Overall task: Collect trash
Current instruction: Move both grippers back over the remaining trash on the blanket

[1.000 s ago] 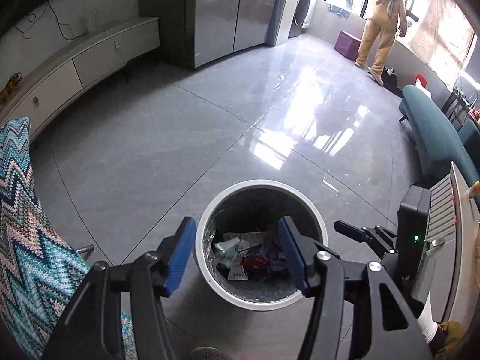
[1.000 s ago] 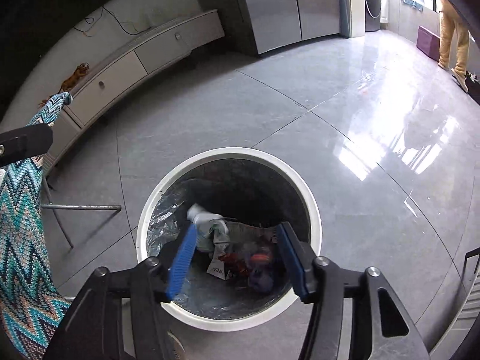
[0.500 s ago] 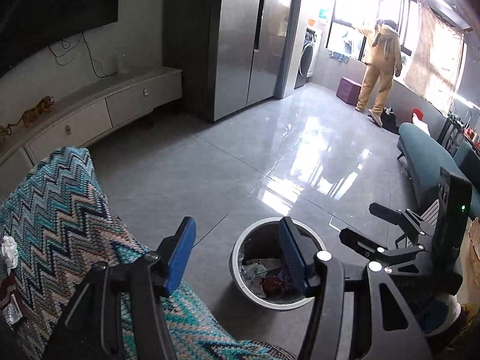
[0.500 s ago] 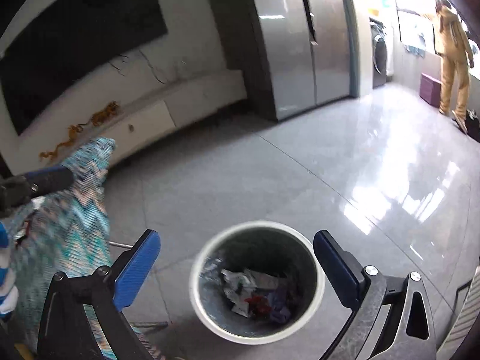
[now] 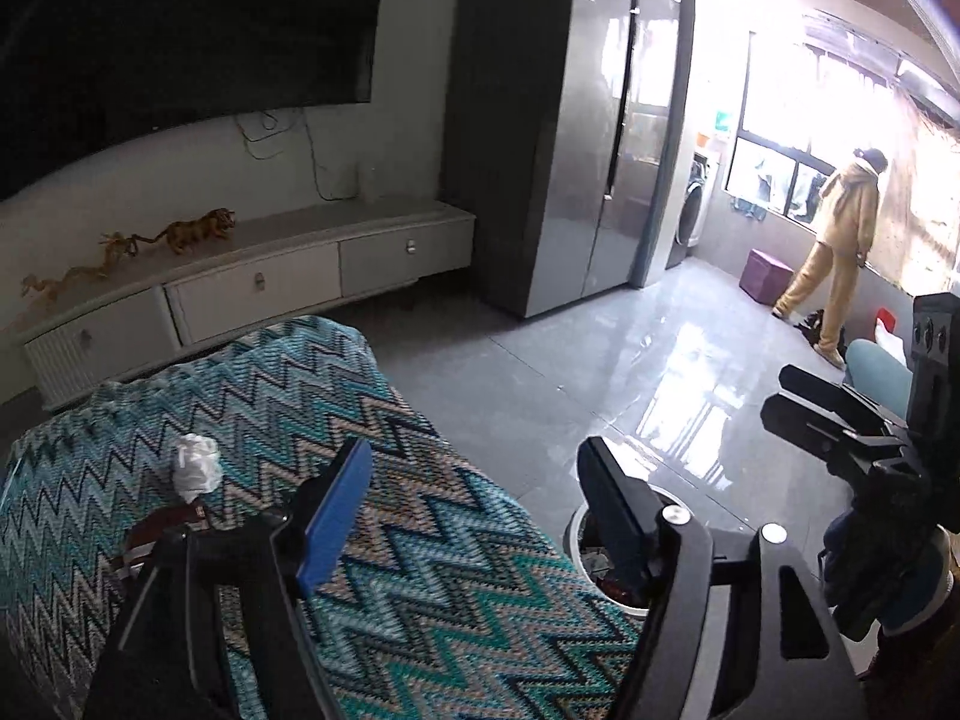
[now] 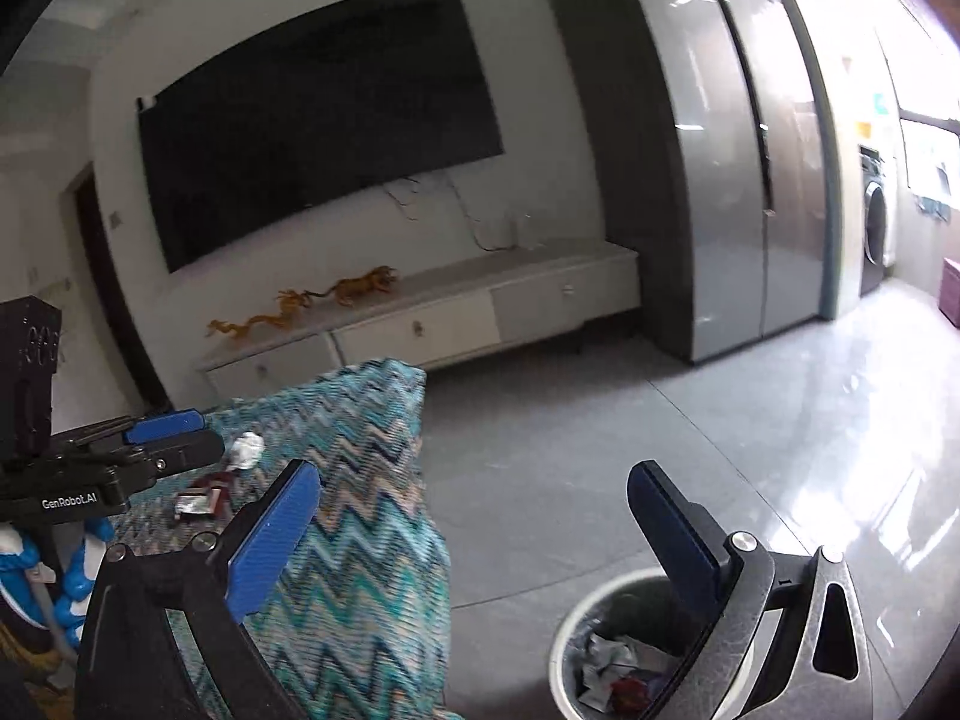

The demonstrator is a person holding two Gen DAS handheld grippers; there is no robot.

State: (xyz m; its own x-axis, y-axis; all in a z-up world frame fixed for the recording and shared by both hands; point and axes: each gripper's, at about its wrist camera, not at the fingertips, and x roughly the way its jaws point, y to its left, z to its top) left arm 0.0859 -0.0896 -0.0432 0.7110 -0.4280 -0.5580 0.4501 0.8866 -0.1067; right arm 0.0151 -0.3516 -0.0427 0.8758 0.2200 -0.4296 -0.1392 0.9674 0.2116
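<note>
A crumpled white paper (image 5: 195, 465) and a dark red wrapper (image 5: 165, 525) lie on a table under a zigzag teal blanket (image 5: 420, 540). My left gripper (image 5: 474, 447) hangs above the blanket, right of the paper; its jaws are opening with nothing between them. The white trash bin (image 5: 571, 540) stands on the floor past the table edge, half hidden by the right finger. In the right wrist view my right gripper (image 6: 474, 474) is wide open and empty, above the bin (image 6: 606, 597) holding several scraps. The paper (image 6: 246, 450), the wrapper (image 6: 201, 498) and the left gripper (image 6: 162, 438) show at left.
A low white TV cabinet (image 5: 270, 282) with golden figurines (image 5: 192, 234) runs along the far wall under a big dark screen (image 6: 312, 120). A tall grey refrigerator (image 5: 588, 150) stands right of it. A person in yellow (image 5: 840, 240) is by the far window. The grey floor (image 6: 660, 438) is glossy.
Both grippers rose from right over the bin and swung left toward the blanket-covered table. The right jaws spread wide over the bin; the left jaws have widened.
</note>
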